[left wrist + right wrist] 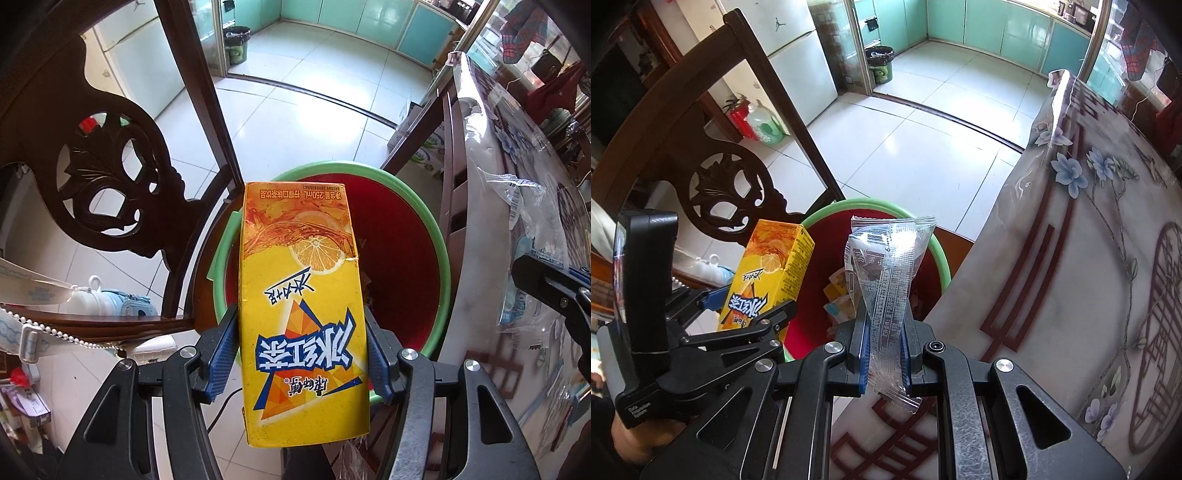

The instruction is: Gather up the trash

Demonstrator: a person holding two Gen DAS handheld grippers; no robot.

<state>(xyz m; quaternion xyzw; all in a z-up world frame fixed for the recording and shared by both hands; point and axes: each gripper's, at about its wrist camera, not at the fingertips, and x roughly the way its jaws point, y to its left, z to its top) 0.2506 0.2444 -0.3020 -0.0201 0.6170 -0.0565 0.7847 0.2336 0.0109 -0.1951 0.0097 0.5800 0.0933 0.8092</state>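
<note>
At the far left of your left wrist view stands a dark carved wooden chair (110, 177), with a white and pale-blue container (107, 301) resting on its seat. Just right of the chair, your left tool (302, 350) grips a yellow iced-tea carton (301, 306), its blue pads (223, 352) pressing both long sides of the box. The carton hangs over a round bin (441, 236) with a green rim and a red inside, which sits on the pale tiled floor (295, 107) between the chair and the table (491, 206). Some scraps already lie in the bin's bottom. Further right, a clear plastic wrapper (517, 199) lies on the table's flowered cloth, and a black part of your other tool shows at the right edge. In your right wrist view the same order holds: the chair (713, 177) at left, then the left tool (746, 310) with the carton (768, 277) tilted over the bin (942, 258). To the right of that, your right tool (884, 354) is clamped tight on a crinkled transparent snack wrapper (886, 273), which stands up from the pads above the bin's near rim. The table (1071, 258) fills the right side, its cloth printed with blue blossoms and red lattice shapes. A small dark waste bin (881, 62) stands far back at the doorway.
</note>
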